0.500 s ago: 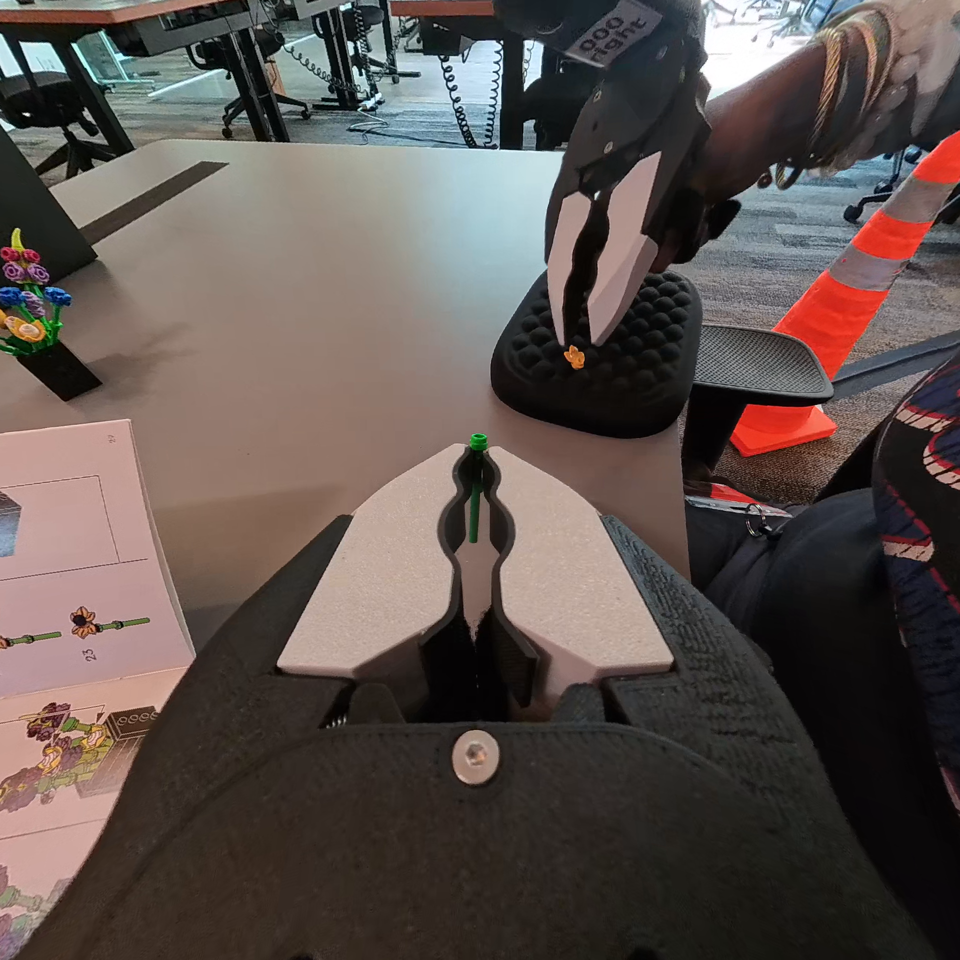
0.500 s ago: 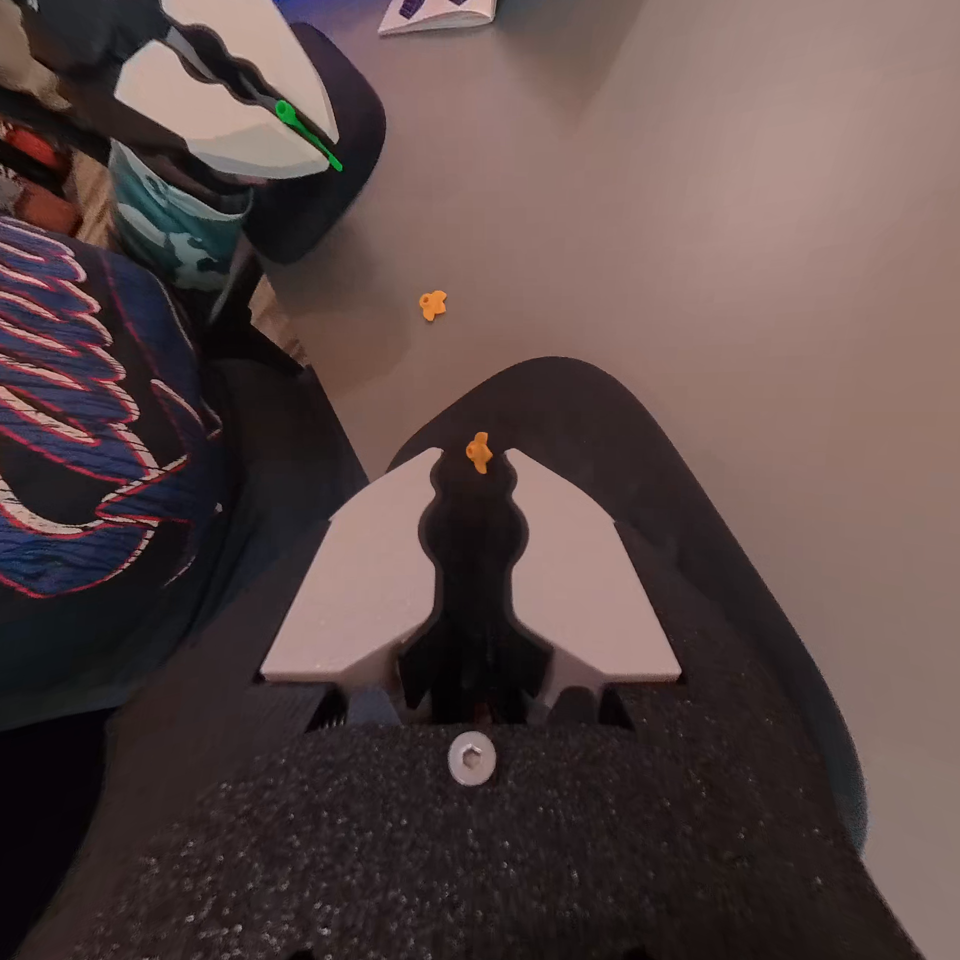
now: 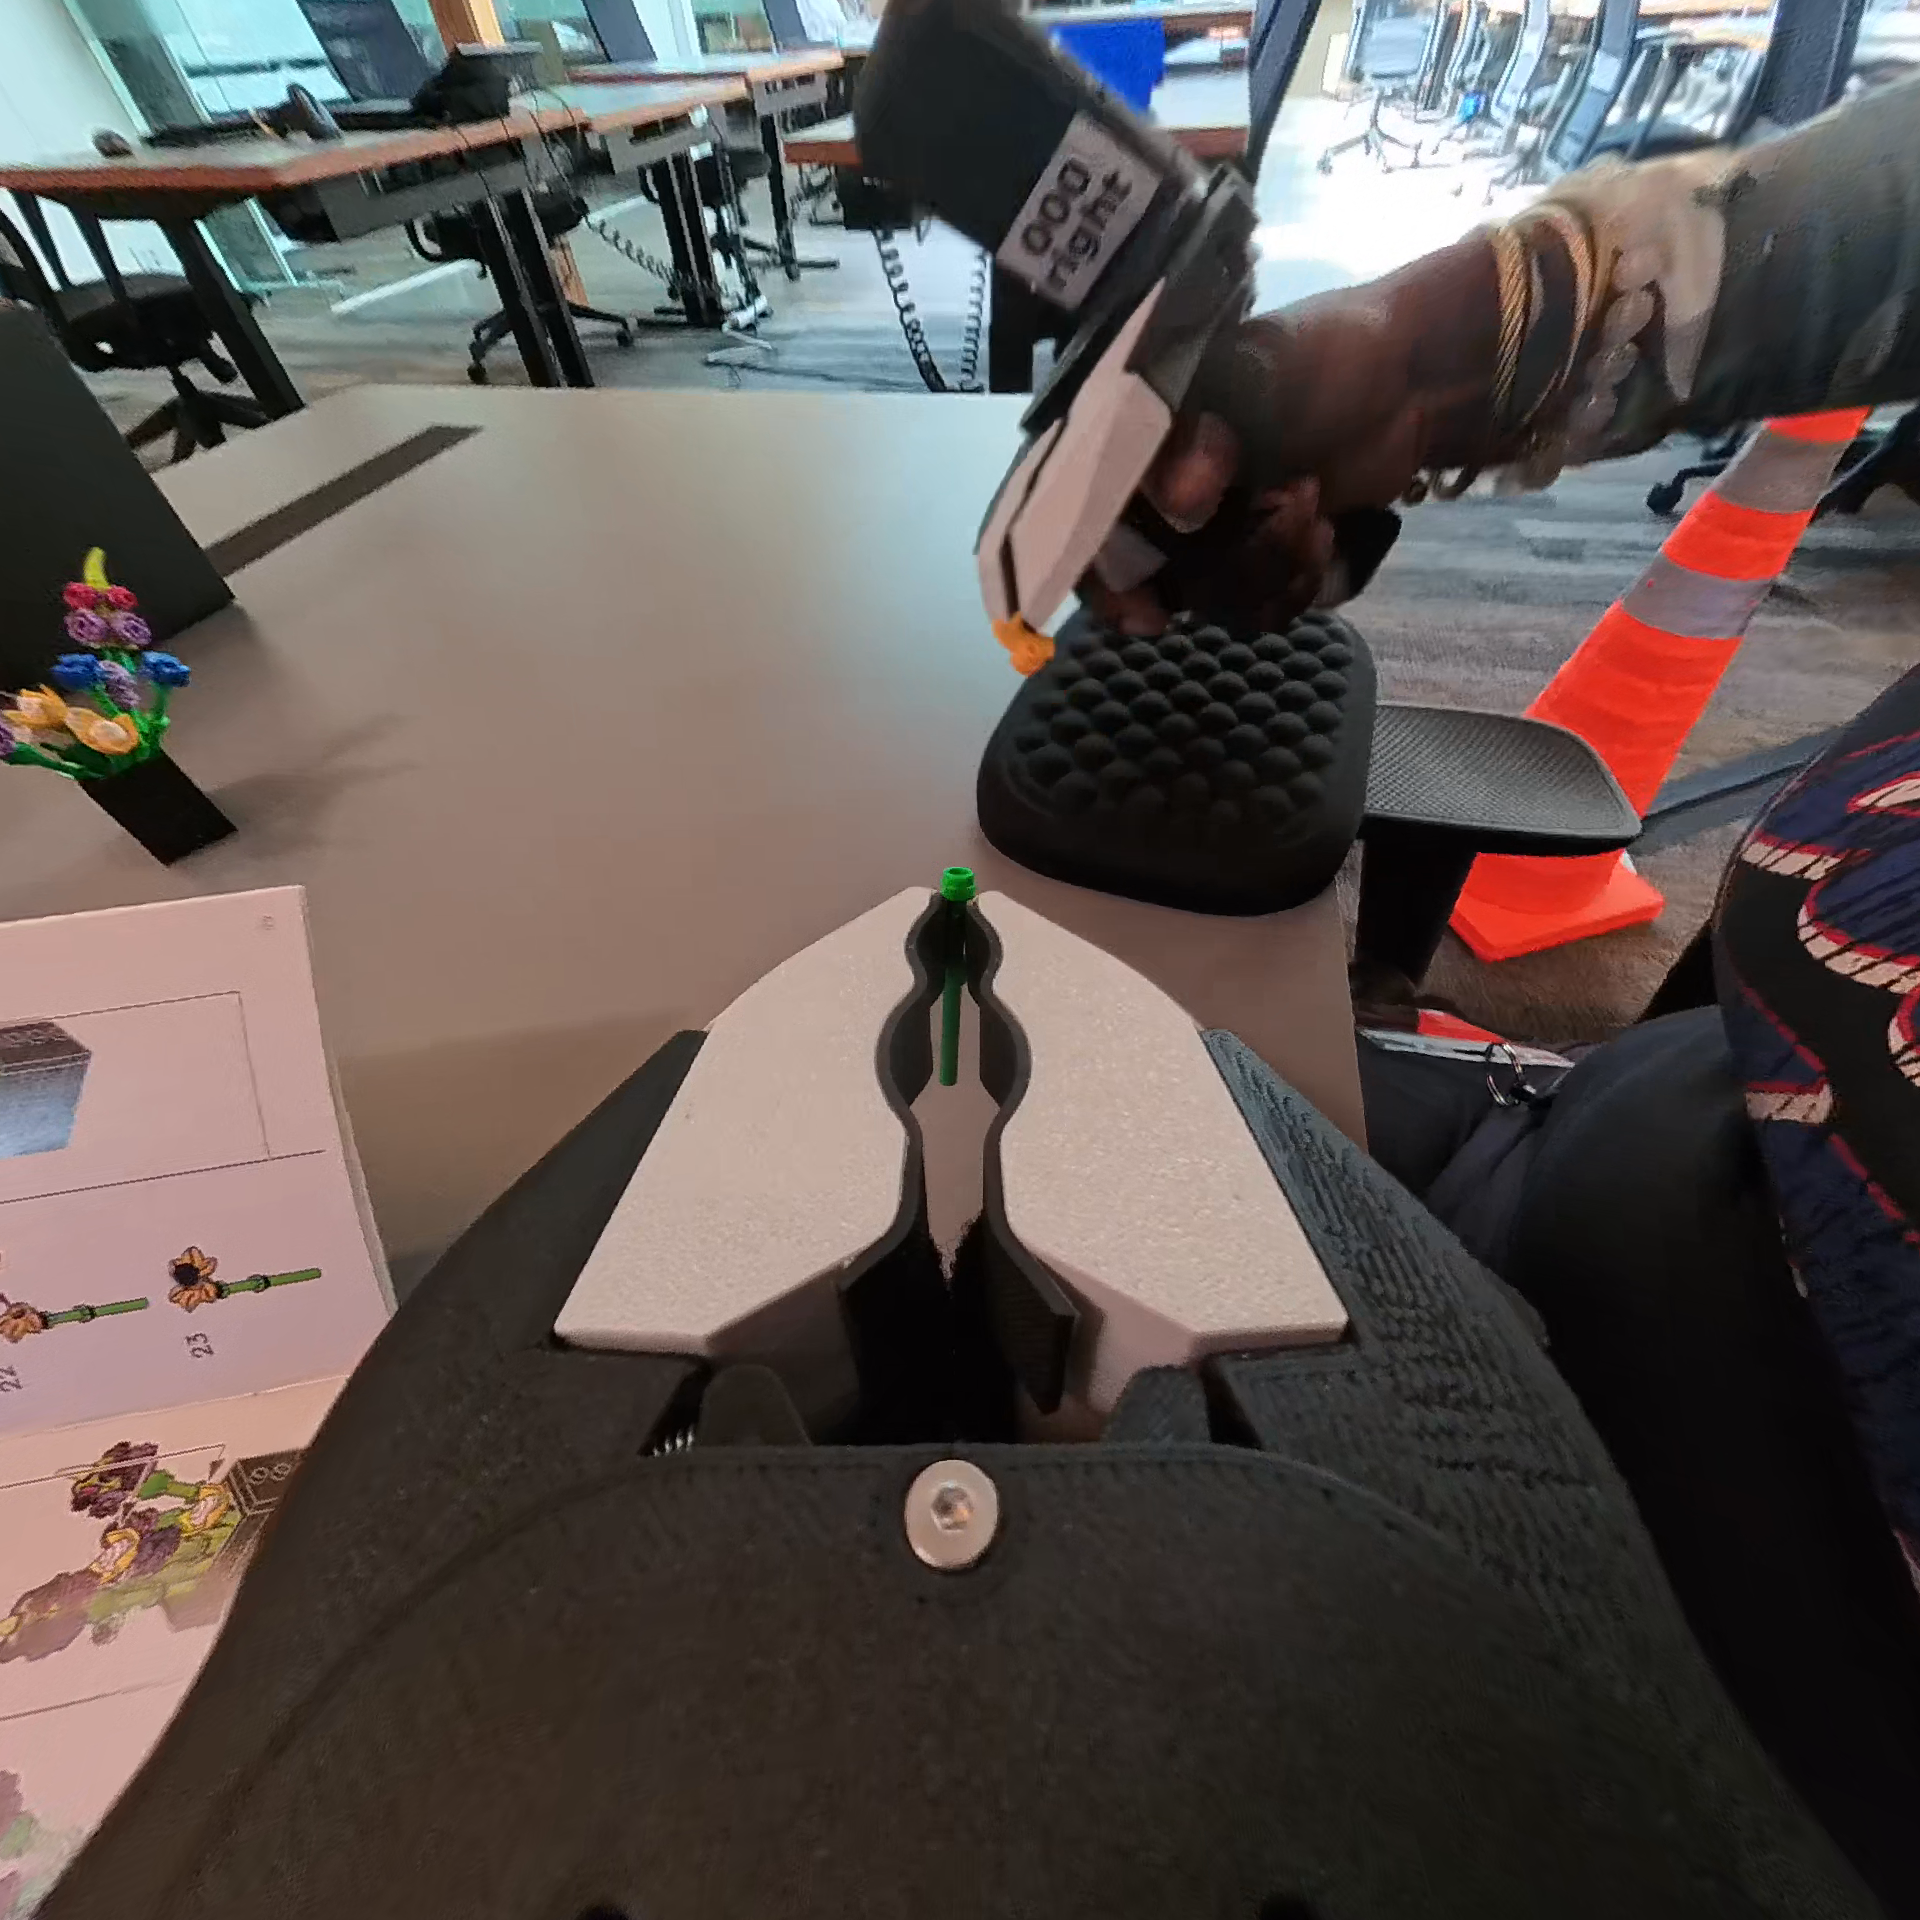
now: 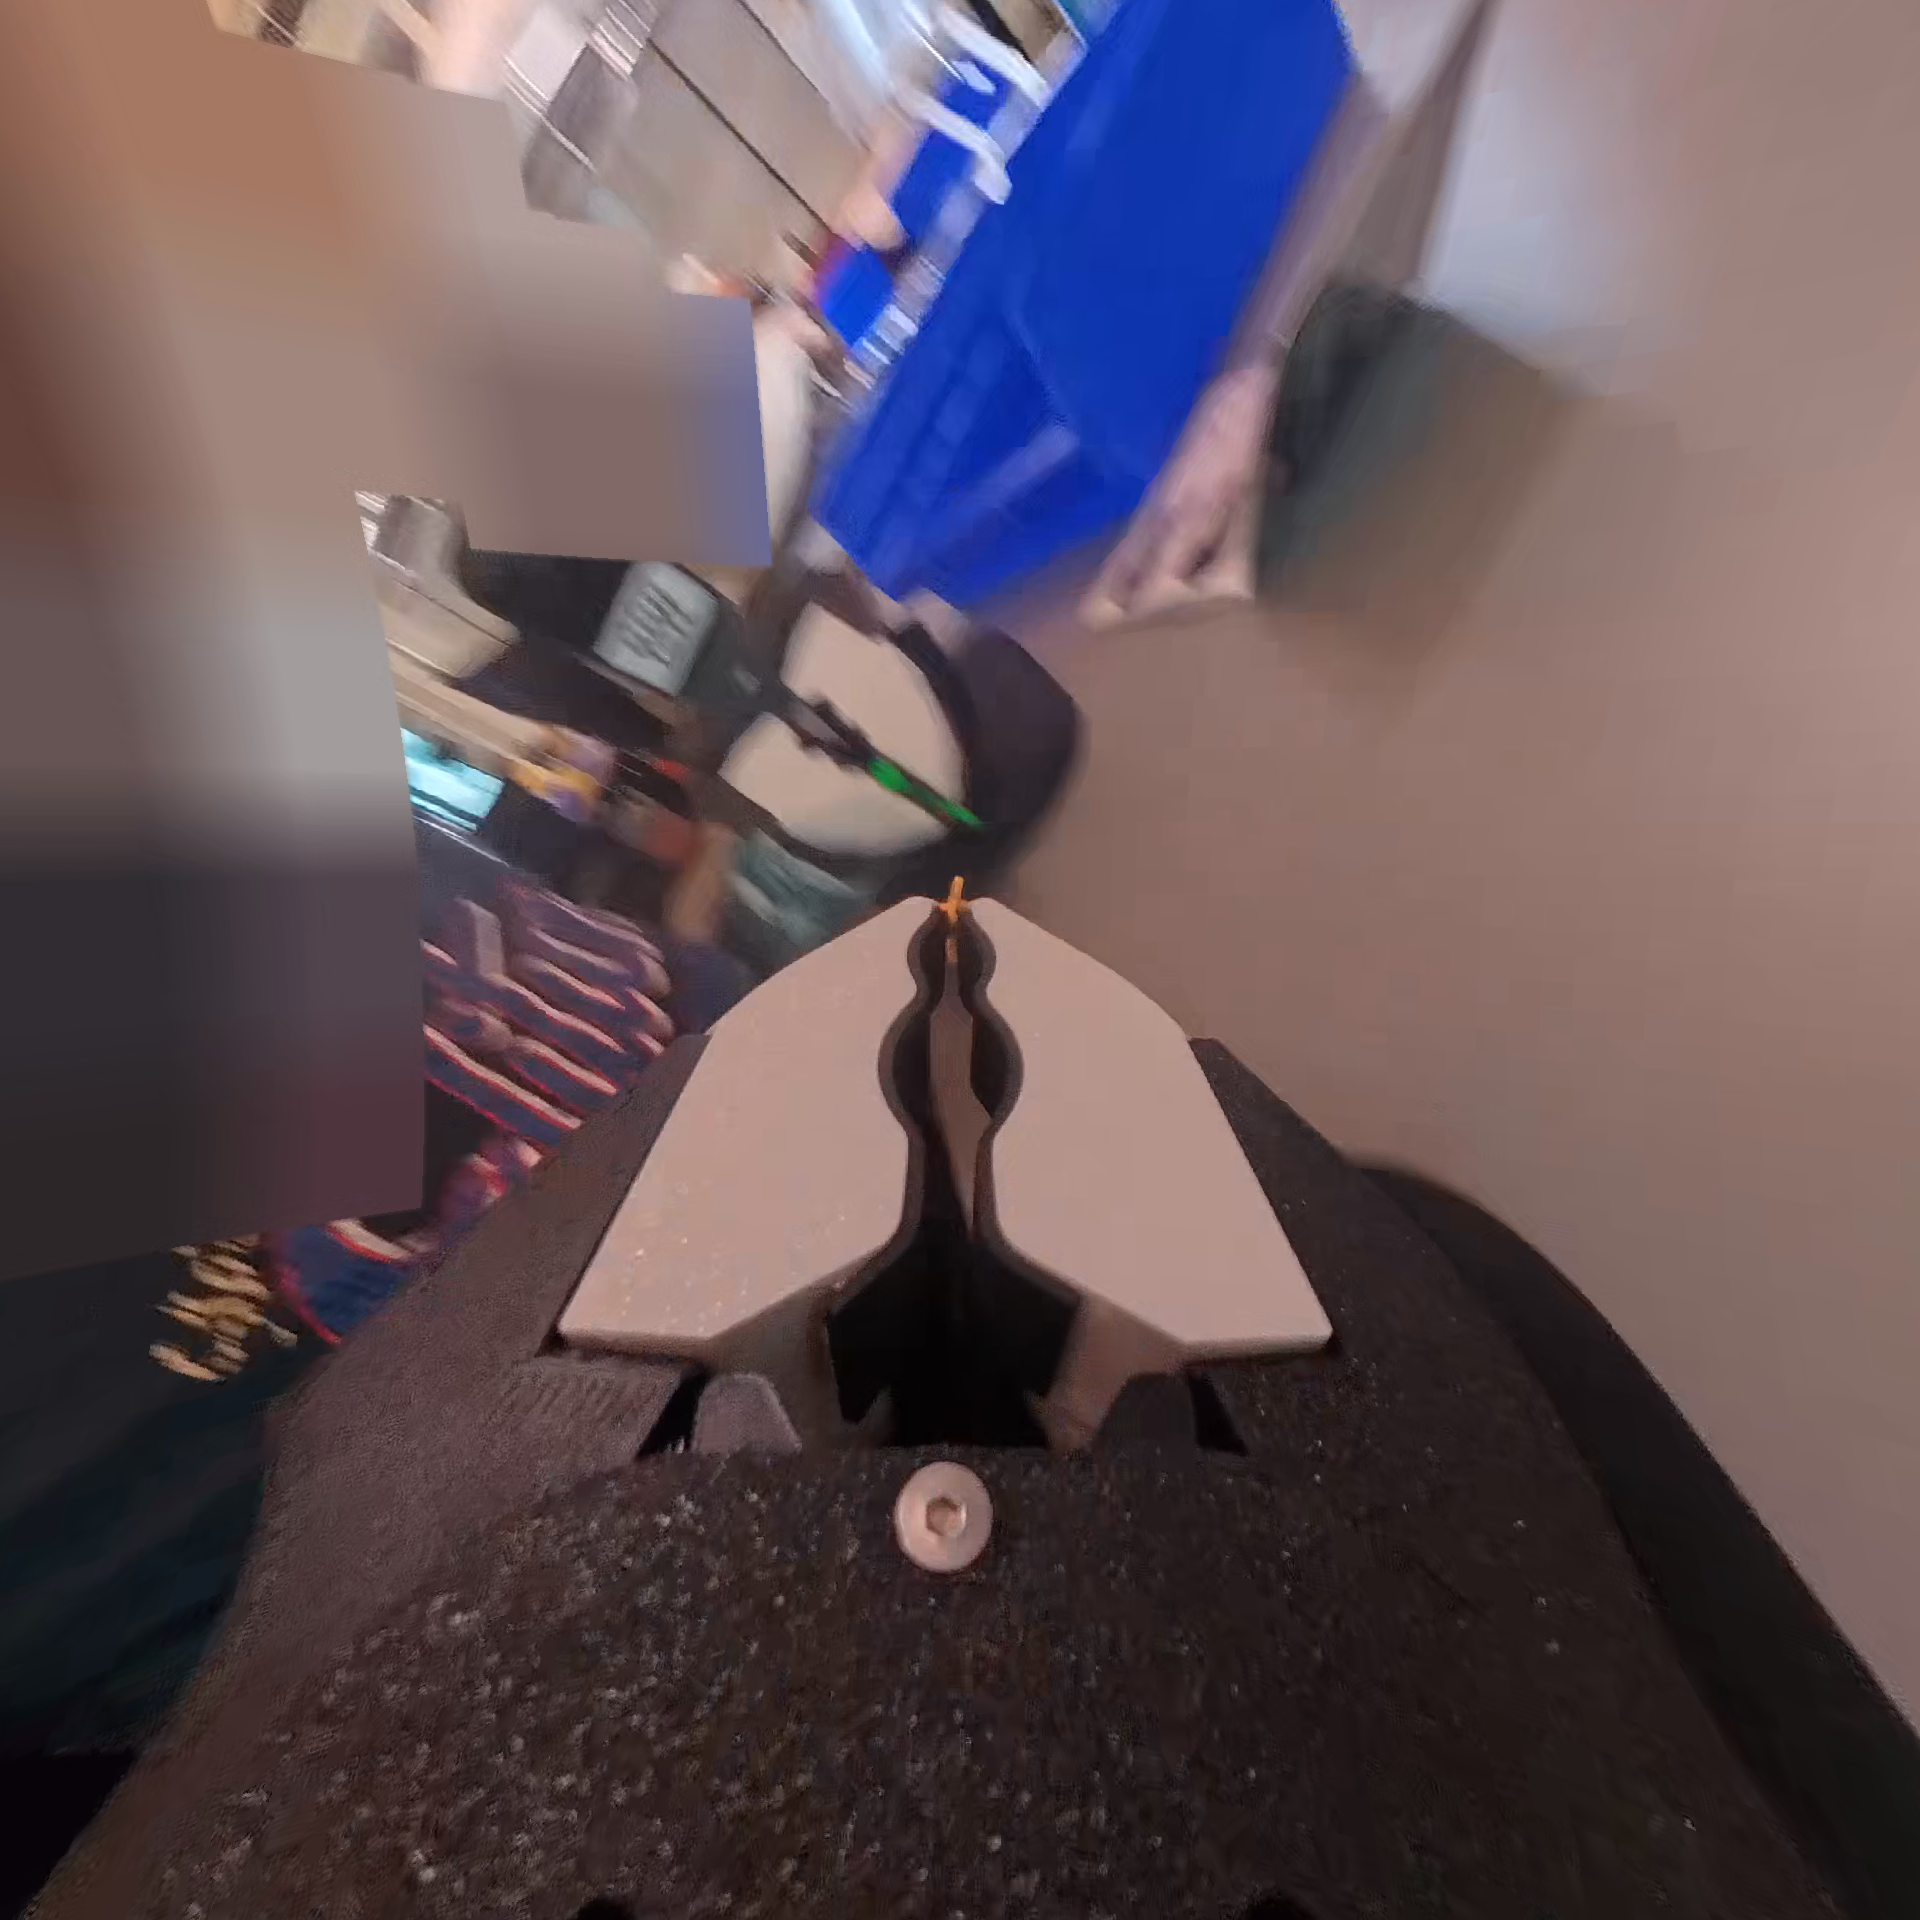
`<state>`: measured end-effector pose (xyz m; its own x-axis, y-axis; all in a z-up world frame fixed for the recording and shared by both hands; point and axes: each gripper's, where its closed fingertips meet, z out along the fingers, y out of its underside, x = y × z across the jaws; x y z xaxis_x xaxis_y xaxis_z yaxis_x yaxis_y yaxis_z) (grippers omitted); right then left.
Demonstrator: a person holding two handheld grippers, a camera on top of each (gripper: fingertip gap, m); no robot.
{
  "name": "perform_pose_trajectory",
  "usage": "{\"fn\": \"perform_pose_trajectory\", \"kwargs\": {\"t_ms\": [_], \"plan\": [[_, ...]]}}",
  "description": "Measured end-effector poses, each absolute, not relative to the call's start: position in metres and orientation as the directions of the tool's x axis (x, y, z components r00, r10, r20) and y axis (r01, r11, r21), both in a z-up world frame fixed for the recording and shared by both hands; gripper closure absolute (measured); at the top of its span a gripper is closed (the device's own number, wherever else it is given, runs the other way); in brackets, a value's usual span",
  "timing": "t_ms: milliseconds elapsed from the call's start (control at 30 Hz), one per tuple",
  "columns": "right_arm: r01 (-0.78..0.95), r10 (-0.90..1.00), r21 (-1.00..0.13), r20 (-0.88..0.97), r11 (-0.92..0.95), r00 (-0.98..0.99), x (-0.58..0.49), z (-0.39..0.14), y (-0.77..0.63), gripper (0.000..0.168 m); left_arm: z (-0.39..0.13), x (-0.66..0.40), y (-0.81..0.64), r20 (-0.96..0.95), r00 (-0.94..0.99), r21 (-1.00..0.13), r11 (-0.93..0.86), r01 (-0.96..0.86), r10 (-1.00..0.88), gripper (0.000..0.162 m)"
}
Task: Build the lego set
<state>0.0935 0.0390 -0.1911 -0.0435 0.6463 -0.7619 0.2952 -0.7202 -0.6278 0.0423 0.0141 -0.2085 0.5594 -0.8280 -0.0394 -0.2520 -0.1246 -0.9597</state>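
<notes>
My left gripper (image 3: 956, 899) is shut on a thin green stem piece (image 3: 952, 997) that stands upright between its tips, near the table's front edge. My right gripper (image 4: 954, 906) is shut on a small orange flower piece (image 4: 953, 907). In the left wrist view the right gripper (image 3: 1013, 623) is tilted above the near-left corner of a black bumpy pad (image 3: 1174, 758), with the orange flower piece (image 3: 1023, 646) at its tips. In the blurred right wrist view the left gripper (image 4: 971, 816) and its green stem (image 4: 920, 790) lie just beyond my tips.
A finished flower bouquet on a black base (image 3: 94, 707) stands at the table's left. An open instruction booklet (image 3: 145, 1247) lies at the front left. An orange traffic cone (image 3: 1662, 675) and a chair armrest (image 3: 1486, 769) are off the table's right edge. A blue bin (image 4: 1091, 312) shows behind.
My right gripper closed on the orange flower piece, lifted it off the black pad and swung leftward toward the left gripper. The left gripper has held still with the stem.
</notes>
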Motion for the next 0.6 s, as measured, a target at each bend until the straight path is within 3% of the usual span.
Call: {"fn": "perform_pose_trajectory", "kwargs": {"t_ms": [133,300,600], "plan": [[0.274,0.444,-0.506,-0.858,-0.818,-0.258,0.052,-0.170,0.020,0.166,-0.206,0.042,0.014,-0.075,0.567,-0.963,-0.088,-0.254,-0.820,0.159],[0.344,0.249,-0.348,-0.921,-0.872,-0.301,0.034,-0.178,0.010,0.166,-0.207,0.044,0.011,-0.157,0.571,-0.954,-0.025,-0.299,-0.806,0.159],[0.366,0.201,-0.307,-0.933,-0.878,-0.300,0.029,-0.186,0.006,0.166,-0.205,0.042,0.012,-0.154,0.579,-0.958,-0.022,-0.285,-0.801,0.159]]}}
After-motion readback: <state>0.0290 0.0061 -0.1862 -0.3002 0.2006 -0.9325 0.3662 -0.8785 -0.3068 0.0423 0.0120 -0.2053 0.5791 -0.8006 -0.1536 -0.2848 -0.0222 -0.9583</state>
